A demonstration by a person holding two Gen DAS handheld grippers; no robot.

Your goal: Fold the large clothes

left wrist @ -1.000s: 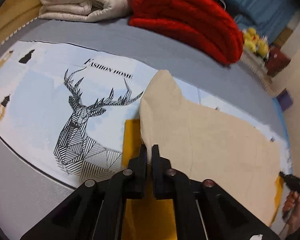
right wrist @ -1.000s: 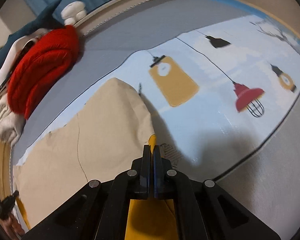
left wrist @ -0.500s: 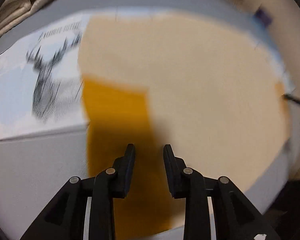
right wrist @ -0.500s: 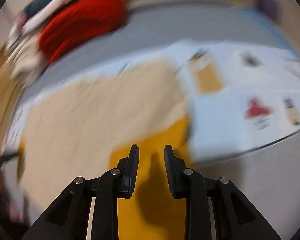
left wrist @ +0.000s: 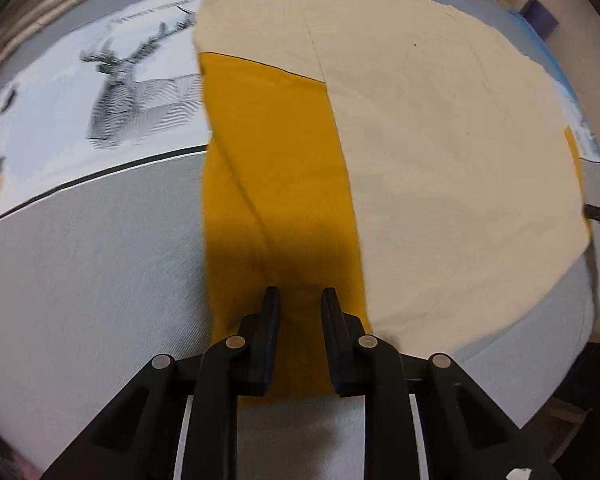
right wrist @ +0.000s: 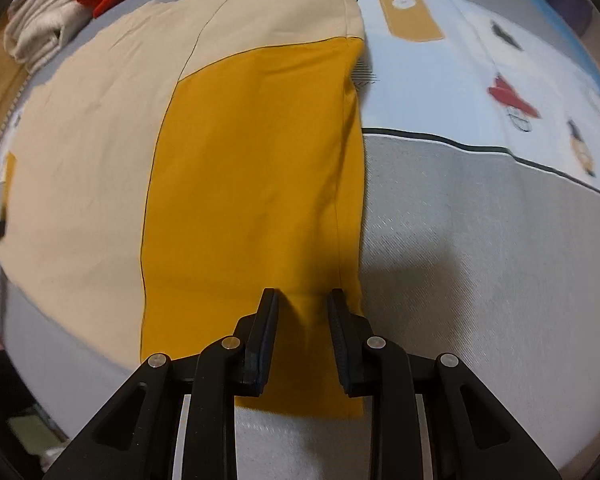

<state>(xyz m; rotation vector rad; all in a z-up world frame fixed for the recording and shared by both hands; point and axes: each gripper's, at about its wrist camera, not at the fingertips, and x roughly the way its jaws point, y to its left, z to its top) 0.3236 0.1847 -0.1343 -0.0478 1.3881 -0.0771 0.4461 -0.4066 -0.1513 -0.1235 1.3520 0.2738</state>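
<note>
Mustard garment (left wrist: 276,168) lies flat beneath parted fingers (left wrist: 270,320).

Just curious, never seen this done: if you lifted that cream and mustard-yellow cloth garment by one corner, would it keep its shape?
Probably not. The cream and mustard-yellow cloth garment lies flat with soft creases, so it would likely droop. It looks thin, probably light. Pushed, it would likely bunch up.
</note>
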